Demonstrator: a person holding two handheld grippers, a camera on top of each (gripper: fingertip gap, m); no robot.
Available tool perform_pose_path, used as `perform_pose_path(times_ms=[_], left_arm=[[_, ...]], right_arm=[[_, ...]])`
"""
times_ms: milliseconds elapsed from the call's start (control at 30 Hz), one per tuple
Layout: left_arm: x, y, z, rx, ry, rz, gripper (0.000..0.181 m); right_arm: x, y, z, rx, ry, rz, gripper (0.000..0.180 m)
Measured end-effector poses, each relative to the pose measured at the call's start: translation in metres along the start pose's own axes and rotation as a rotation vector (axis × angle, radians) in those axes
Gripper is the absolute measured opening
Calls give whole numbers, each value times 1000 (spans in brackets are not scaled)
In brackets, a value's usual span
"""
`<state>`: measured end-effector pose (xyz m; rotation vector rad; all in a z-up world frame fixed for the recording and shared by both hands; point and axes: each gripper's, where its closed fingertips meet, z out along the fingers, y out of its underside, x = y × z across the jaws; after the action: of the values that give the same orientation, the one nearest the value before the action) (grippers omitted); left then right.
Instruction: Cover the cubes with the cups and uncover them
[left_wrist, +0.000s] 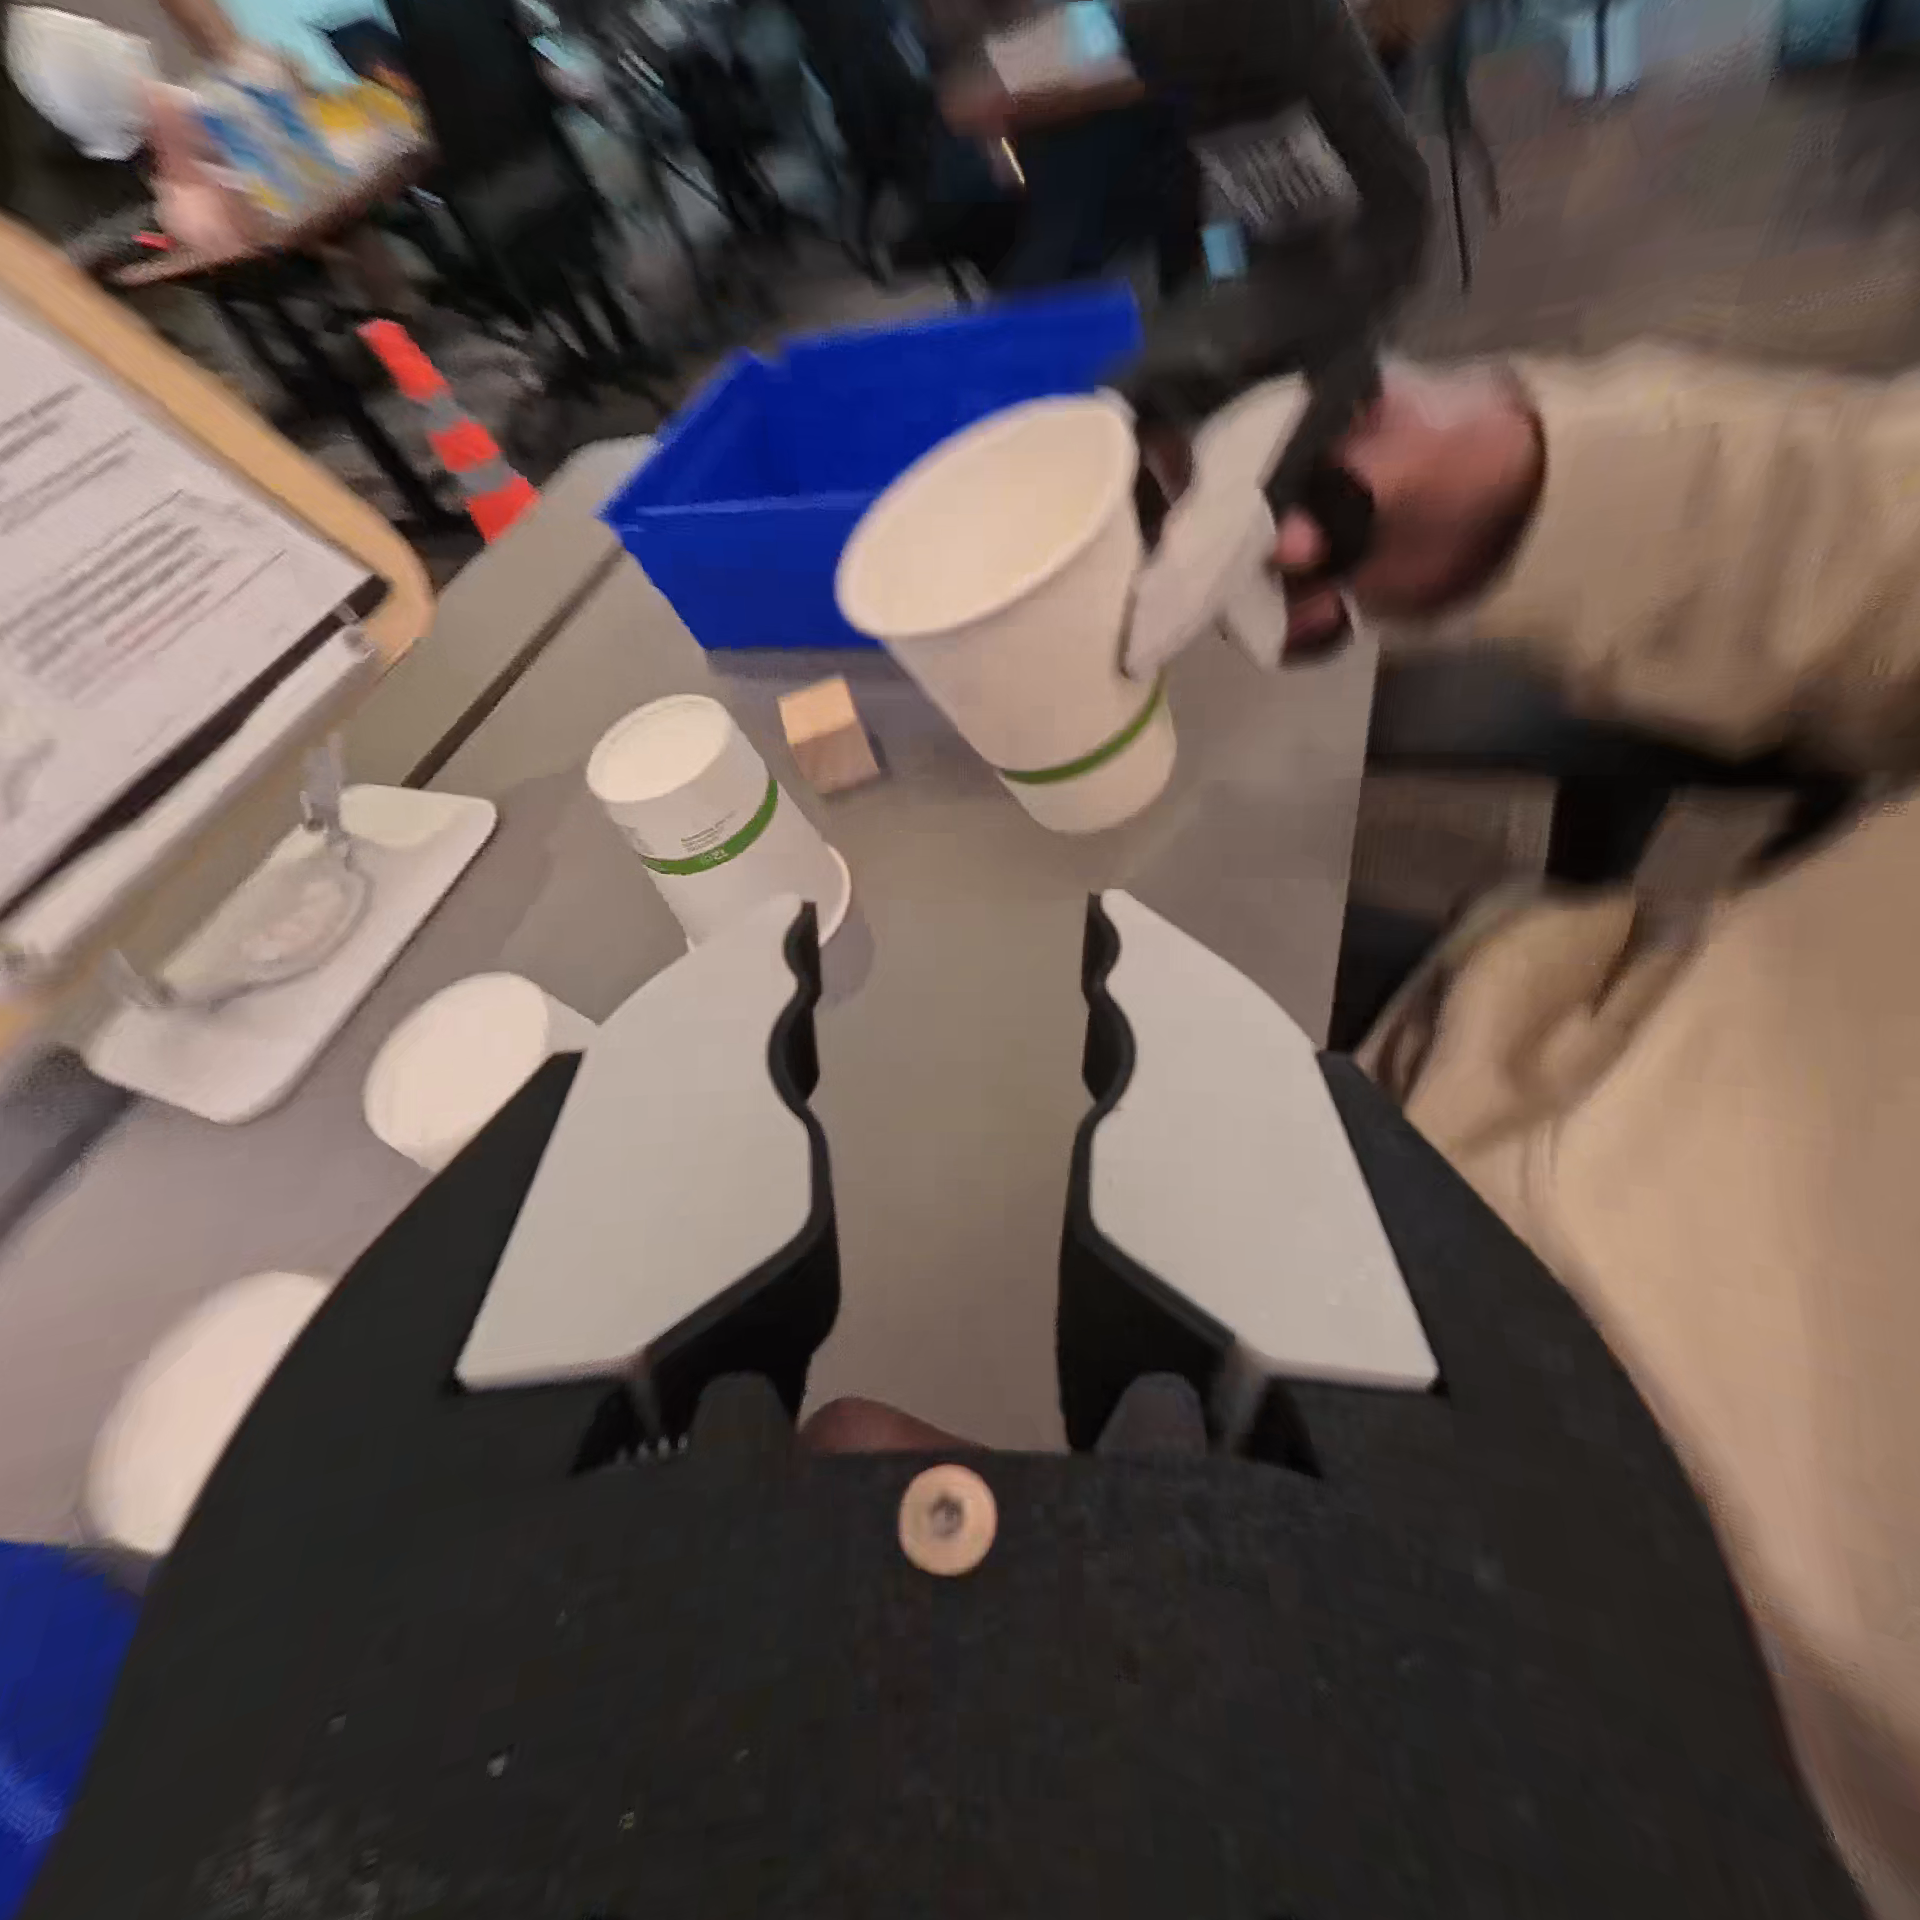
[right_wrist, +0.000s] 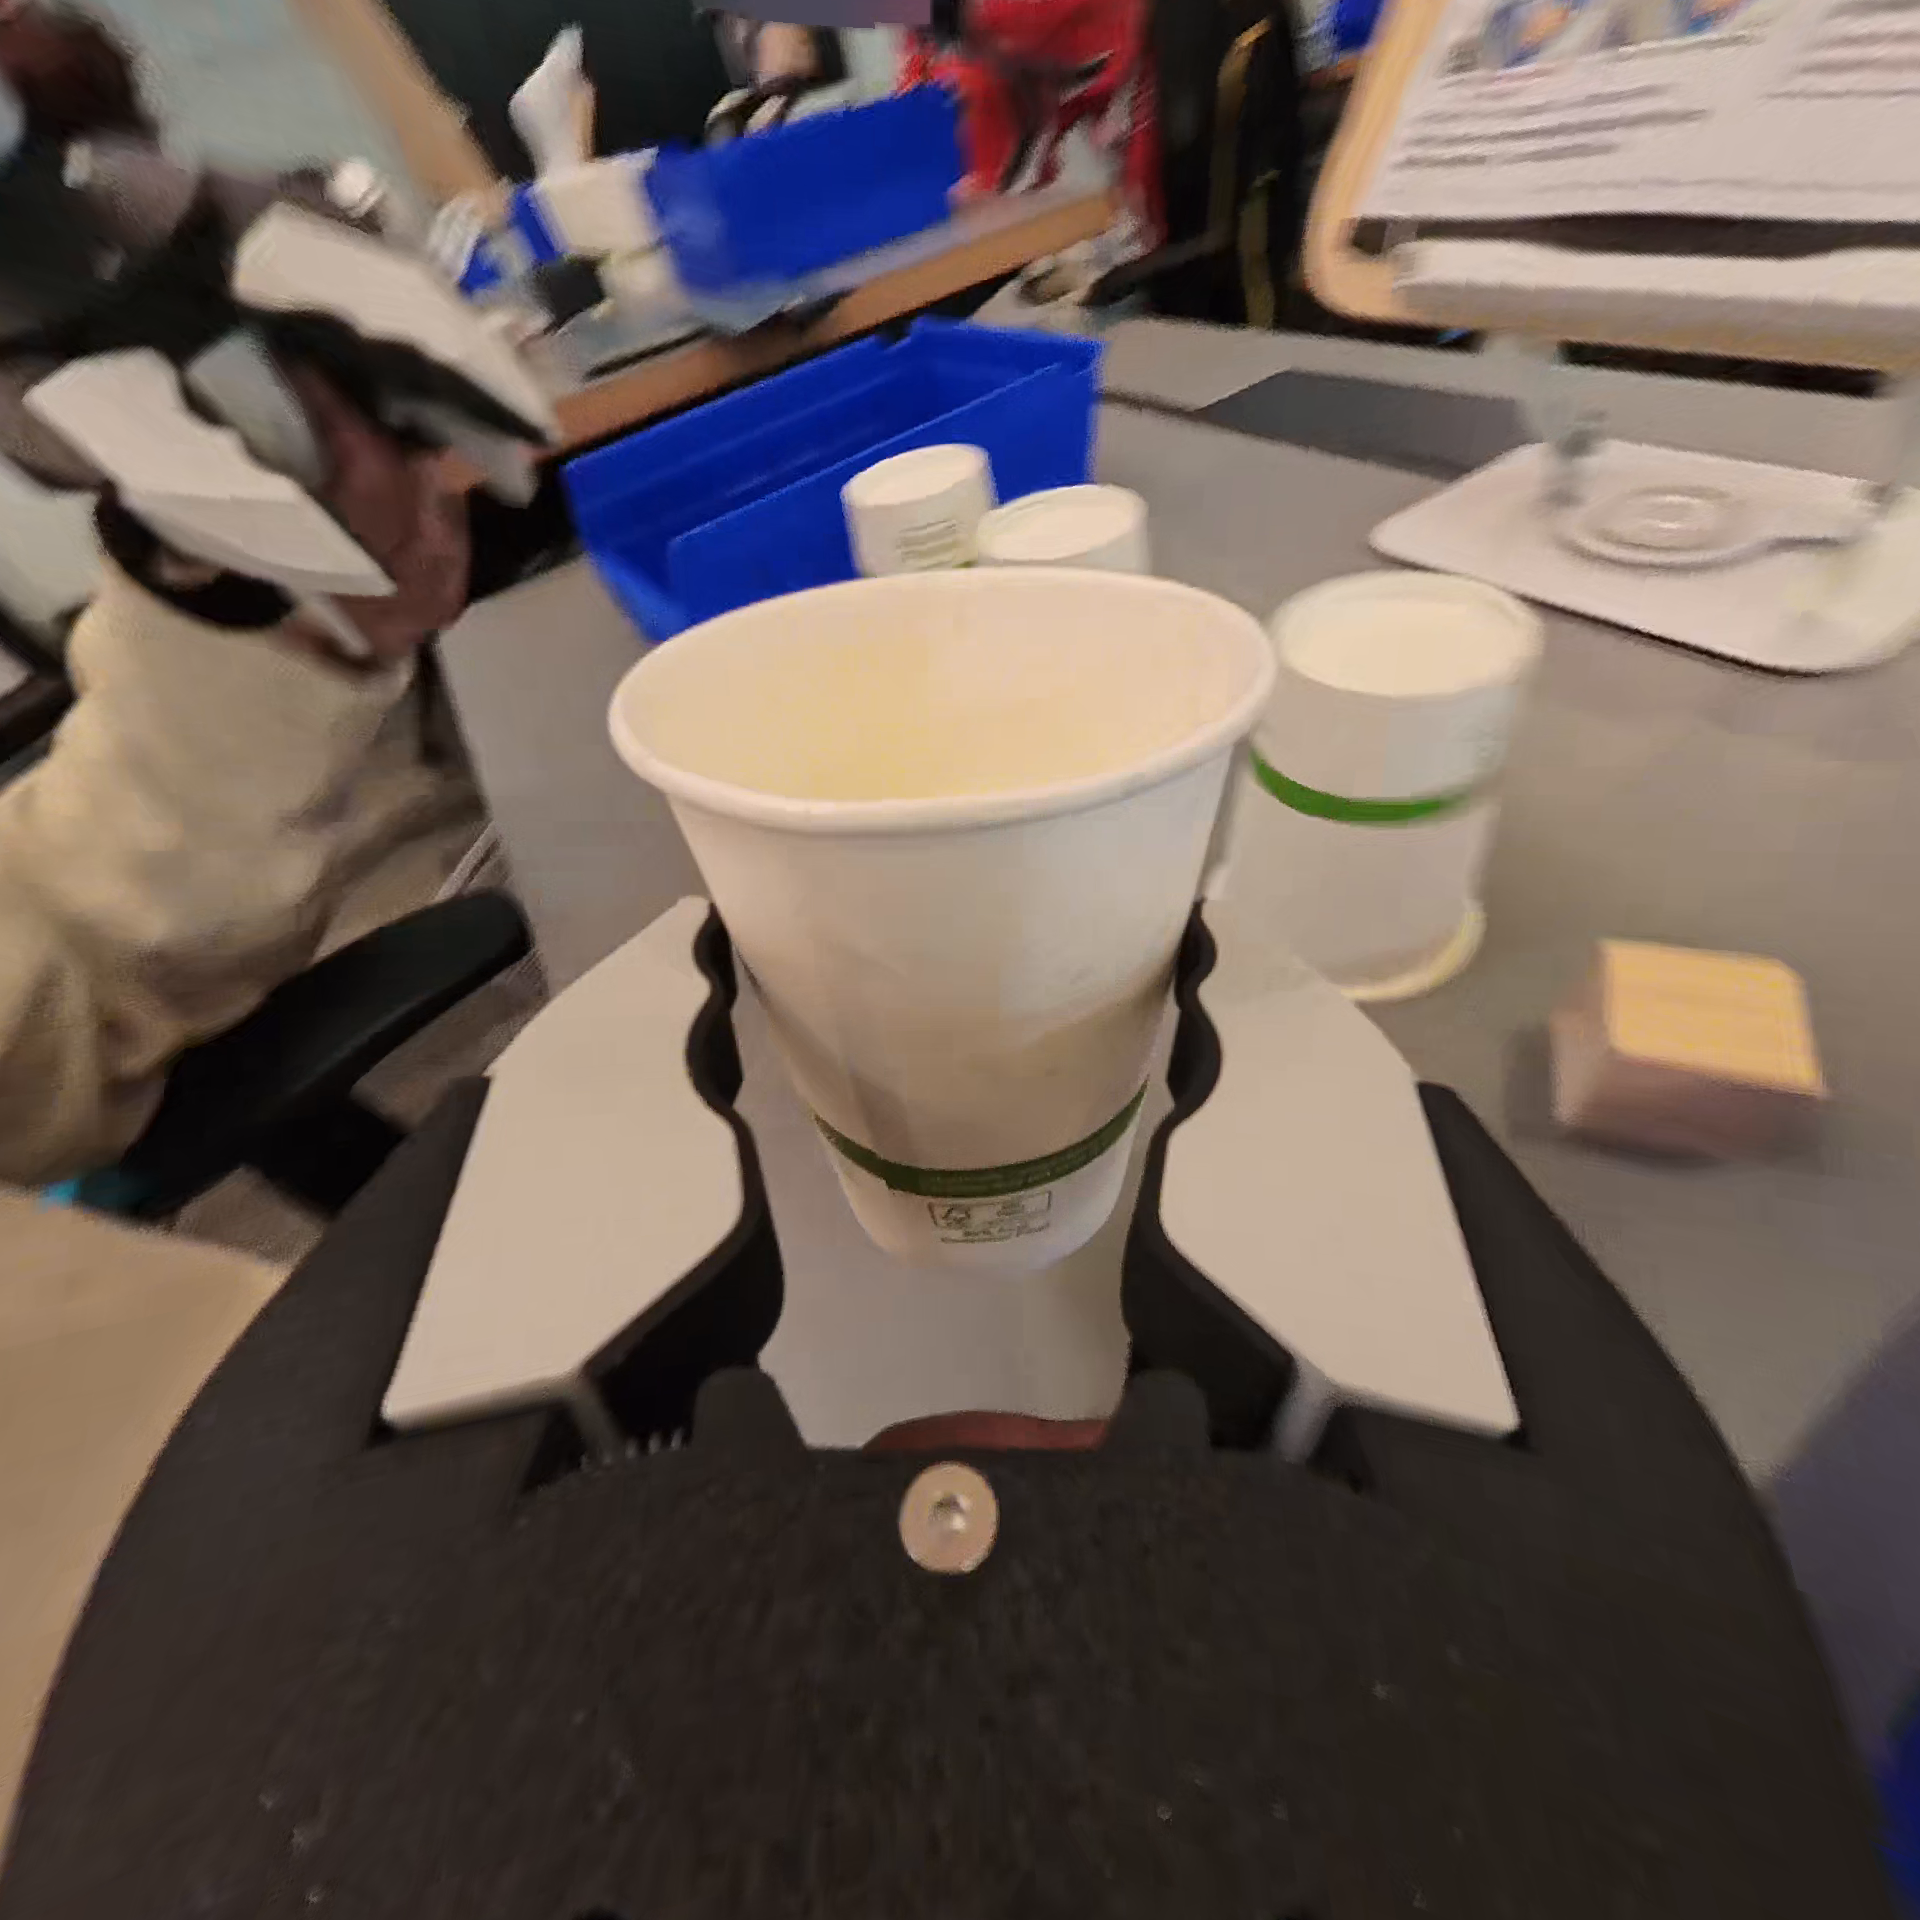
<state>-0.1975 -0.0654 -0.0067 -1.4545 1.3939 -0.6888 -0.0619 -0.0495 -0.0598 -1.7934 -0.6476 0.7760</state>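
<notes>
1. The left gripper (left_wrist: 948, 940) hangs above the grey table (left_wrist: 956, 1143), its jaws parted with nothing between them.
2. The right gripper (right_wrist: 951, 935) clamps a white paper cup (right_wrist: 940, 894), lifted clear of the table and tilted.
3. An upturned cup (right_wrist: 1371, 790) stands mid-table, a bare wooden cube (right_wrist: 1688, 1044) just beside it.
4. More upturned cups (right_wrist: 997, 520) stand before a blue bin (right_wrist: 821, 457) at the far edge.
</notes>
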Motion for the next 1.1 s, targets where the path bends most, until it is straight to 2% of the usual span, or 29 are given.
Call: perform_pose_path(times_ms=[33, 133, 267, 433, 600, 767, 967, 1100], left_arm=[[-4, 4, -2, 77, -47, -121, 48], [-17, 43, -2, 162, -236, -419, 55], [-27, 88, 0, 129, -460, -499, 54], [-6, 99, 18, 99, -391, -559, 52], [1, 99, 25, 74, -363, -502, 52], [-9, 99, 17, 78, -431, -434, 51], [-16, 105, 12, 86, -434, -493, 50], [-17, 107, 12, 80, -428, -503, 50]], right_arm=[[11, 4, -9, 46, 72, 27, 82], [36, 23, -29, 117, 234, 33, 82], [54, 50, -37, 66, 303, 25, 82], [70, 64, -42, -18, 393, -17, 82], [68, 70, -39, -34, 351, 3, 82], [72, 76, -45, -62, 349, 53, 83], [72, 79, -46, -75, 346, 70, 83], [70, 78, -46, -70, 345, 56, 98]])
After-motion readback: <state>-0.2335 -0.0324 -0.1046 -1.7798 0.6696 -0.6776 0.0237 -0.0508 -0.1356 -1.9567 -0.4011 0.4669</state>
